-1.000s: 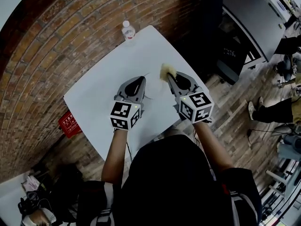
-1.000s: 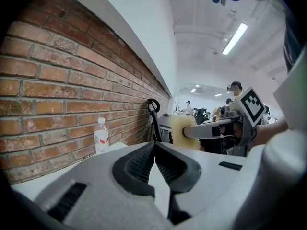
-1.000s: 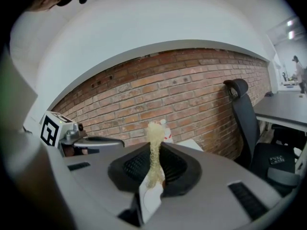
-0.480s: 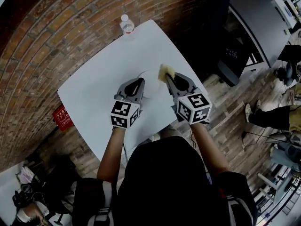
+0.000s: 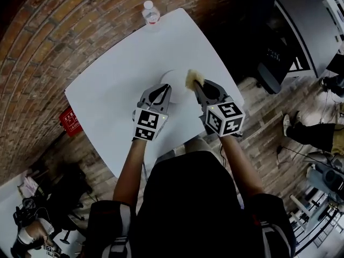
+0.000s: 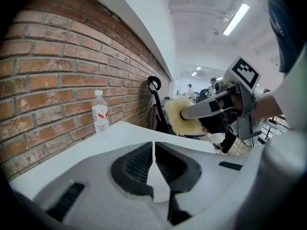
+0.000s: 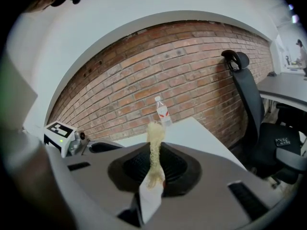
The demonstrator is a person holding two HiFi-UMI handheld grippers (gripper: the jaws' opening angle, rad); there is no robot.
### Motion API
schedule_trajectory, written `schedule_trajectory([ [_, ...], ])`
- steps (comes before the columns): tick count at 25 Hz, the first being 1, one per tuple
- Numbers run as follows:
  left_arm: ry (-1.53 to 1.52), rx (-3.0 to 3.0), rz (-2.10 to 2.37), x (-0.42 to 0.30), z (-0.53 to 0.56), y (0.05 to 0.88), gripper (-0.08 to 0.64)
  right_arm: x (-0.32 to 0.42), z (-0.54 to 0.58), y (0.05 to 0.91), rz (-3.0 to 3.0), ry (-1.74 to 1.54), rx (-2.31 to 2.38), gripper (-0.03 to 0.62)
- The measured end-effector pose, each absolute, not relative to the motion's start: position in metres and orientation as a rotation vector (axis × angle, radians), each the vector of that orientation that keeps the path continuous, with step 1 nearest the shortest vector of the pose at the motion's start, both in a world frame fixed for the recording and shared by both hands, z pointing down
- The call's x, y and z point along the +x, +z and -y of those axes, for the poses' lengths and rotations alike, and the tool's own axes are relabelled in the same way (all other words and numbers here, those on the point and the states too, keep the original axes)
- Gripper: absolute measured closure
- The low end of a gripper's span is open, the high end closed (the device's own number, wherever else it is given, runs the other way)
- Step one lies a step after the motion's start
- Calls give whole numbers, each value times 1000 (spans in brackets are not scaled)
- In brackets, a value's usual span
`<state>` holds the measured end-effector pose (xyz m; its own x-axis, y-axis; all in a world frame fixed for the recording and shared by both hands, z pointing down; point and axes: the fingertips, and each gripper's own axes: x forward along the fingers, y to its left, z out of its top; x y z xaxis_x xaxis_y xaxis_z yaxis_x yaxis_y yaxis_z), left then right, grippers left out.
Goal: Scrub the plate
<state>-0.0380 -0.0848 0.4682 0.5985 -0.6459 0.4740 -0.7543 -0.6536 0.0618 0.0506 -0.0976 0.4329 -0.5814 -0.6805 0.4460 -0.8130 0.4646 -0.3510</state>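
Brick wall running beyond the left tongs, white table spreading beneath them, black office chair standing right of the right tongs, plank floor showing further right, ceiling strip light glowing overhead

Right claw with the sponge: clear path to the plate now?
Likely yes: the right claw holds the sponge just beside the plate that the left claw holds, with nothing between.

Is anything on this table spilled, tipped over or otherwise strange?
Nothing stands out. The bottle stands upright at the far corner of the table. The plate lies beside the sponge, which is clamped in the right gripper. No spill shows.
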Motion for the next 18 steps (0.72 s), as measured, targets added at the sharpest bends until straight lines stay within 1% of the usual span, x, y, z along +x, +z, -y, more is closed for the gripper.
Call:
schedule_trajectory([
  [12, 694, 2519, 1060, -40, 84, 521, 540, 45, 95, 490, 2376, 895, 1201, 541],
  [18, 826, 2537, 956, -37, 81, 550, 540, 39, 96, 511, 2348, 928, 1170, 541],
])
